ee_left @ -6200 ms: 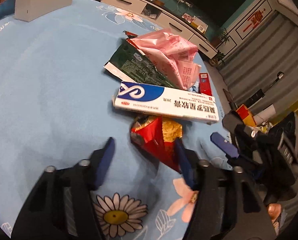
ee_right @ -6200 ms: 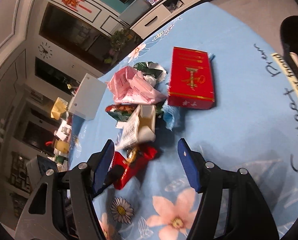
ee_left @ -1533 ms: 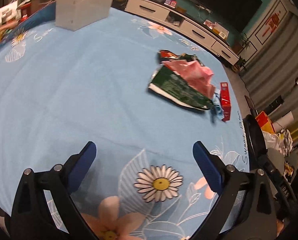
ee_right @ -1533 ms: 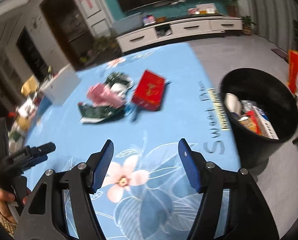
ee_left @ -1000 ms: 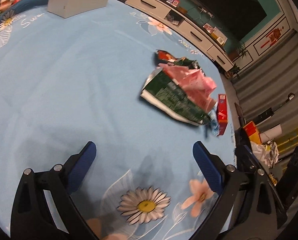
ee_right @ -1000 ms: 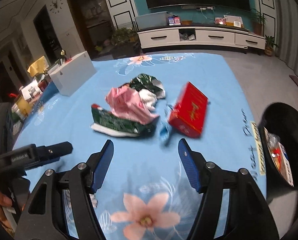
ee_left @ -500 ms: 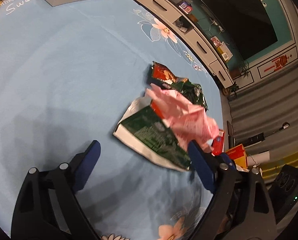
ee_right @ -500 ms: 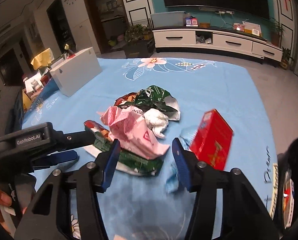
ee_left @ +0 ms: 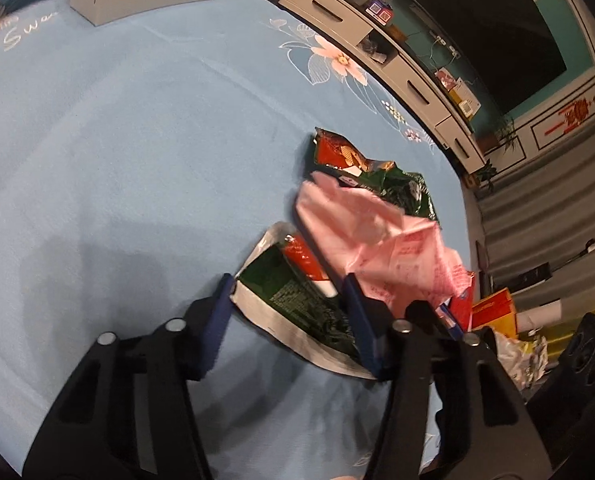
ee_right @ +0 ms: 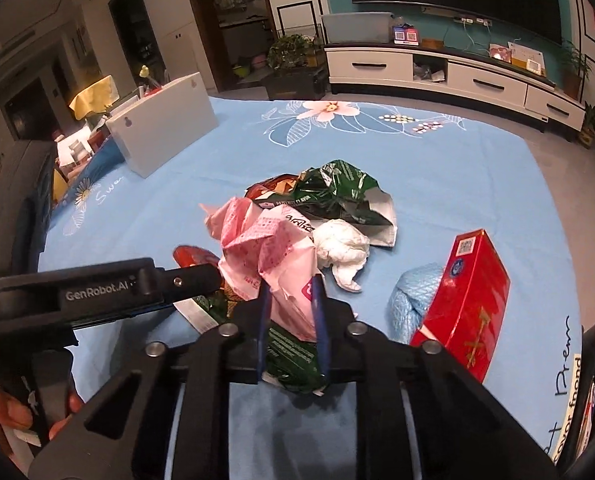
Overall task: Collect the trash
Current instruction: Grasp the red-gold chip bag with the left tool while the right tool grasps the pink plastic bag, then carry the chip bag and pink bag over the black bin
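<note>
- Blue flowered cloth (ee_right: 437,168) is covering the tabletop in a living room, with a white TV cabinet (ee_right: 449,72) behind, and we are working a trash heap near its middle.
- We are holding 2 tools: the right hand-held gripper (ee_right: 291,300) has just been closing and its jaws are now nipping the near flap of the pink wrapper (ee_right: 265,248), directly ahead of it.
- Our left hand-held gripper (ee_left: 287,312) has also been closing; its jaws are straddling the near corner of the green foil bag (ee_left: 297,304), pads seemingly not yet pressing.
- That bag's long axis is running from the left tool toward the right one, under the pink wrapper, so the 2 pulls may be tangling.
- Just beside are lying a white tissue wad (ee_right: 341,248), a second green bag (ee_right: 337,196) and a red box (ee_right: 469,300); a white box (ee_right: 165,120) is standing well apart.
</note>
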A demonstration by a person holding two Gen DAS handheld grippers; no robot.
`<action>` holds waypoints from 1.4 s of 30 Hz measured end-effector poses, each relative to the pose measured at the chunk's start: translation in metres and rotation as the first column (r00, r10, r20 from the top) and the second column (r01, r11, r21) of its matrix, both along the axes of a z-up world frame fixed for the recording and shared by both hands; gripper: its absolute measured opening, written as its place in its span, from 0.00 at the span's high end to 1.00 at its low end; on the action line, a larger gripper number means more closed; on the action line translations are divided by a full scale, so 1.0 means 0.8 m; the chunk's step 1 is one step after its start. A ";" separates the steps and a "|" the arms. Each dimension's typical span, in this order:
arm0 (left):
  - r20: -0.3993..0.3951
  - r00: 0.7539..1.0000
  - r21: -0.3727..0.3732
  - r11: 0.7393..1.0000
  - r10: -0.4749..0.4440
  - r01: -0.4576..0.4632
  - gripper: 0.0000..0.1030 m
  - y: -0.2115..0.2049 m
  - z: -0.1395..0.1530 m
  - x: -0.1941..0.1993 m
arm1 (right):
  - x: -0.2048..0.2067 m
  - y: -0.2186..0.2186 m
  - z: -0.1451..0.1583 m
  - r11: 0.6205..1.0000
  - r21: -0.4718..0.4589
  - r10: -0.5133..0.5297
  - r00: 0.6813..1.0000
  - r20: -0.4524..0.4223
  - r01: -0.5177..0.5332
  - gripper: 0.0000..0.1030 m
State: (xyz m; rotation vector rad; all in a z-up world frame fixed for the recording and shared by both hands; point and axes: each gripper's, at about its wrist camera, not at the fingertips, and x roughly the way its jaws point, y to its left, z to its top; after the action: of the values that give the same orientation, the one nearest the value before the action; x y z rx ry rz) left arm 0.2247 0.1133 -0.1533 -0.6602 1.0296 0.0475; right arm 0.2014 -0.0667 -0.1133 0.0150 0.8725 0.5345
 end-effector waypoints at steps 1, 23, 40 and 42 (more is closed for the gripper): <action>0.001 1.000 0.000 1.000 0.000 0.000 0.54 0.001 0.000 -0.001 | -0.003 -0.002 0.001 1.000 0.005 -0.006 1.000 0.003 0.006 0.86; 0.189 0.973 0.103 0.988 -0.131 0.113 0.89 0.015 0.085 -0.109 | -0.128 -0.086 0.054 0.964 0.238 -0.120 0.993 -0.011 0.120 0.88; 0.250 0.928 0.234 0.947 -0.276 0.219 0.89 -0.057 0.132 -0.165 | -0.201 -0.165 0.094 0.933 0.245 -0.283 0.958 0.054 0.262 0.88; 0.256 0.921 0.248 0.941 -0.294 0.231 0.89 -0.067 0.137 -0.166 | -0.205 -0.172 0.098 0.928 0.253 -0.299 0.952 0.062 0.275 0.88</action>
State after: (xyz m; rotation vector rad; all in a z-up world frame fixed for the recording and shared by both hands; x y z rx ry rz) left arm 0.0917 0.0601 -0.0436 -0.3148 0.8071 -0.1697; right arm 0.0370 -0.2043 -0.0348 0.3322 0.6877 0.3593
